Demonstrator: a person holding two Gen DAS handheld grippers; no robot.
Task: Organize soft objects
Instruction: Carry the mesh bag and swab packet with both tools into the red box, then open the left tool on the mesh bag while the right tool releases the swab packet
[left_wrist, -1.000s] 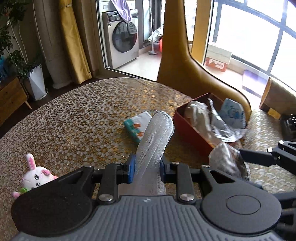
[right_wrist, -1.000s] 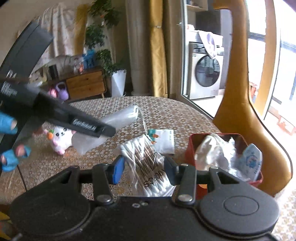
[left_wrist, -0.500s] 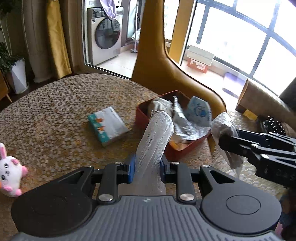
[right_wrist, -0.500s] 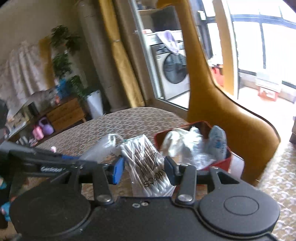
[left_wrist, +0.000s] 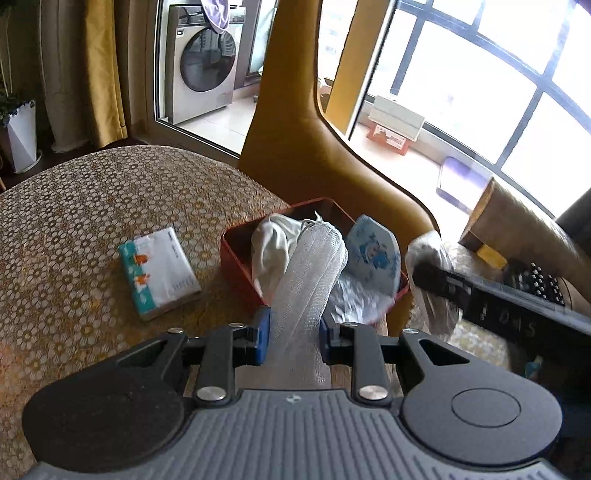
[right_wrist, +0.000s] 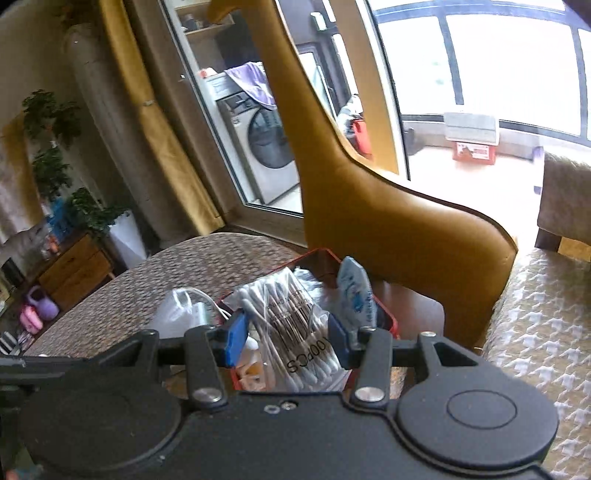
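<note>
Jaws of the left gripper (left_wrist: 291, 341) pinch a white mesh roll (left_wrist: 310, 273); those of the right gripper (right_wrist: 286, 339) pinch a bag of cotton swabs (right_wrist: 291, 325) — both loads hang over the near edge of the red box (left_wrist: 236, 254), already crowded with a white cloth (left_wrist: 269, 247) and a blue-print pack (left_wrist: 375, 254). Better to lower each into a free gap before letting go — one hand at a time. The tissue pack (left_wrist: 159, 273) lies left of the box on the worktop (left_wrist: 74, 221).
</note>
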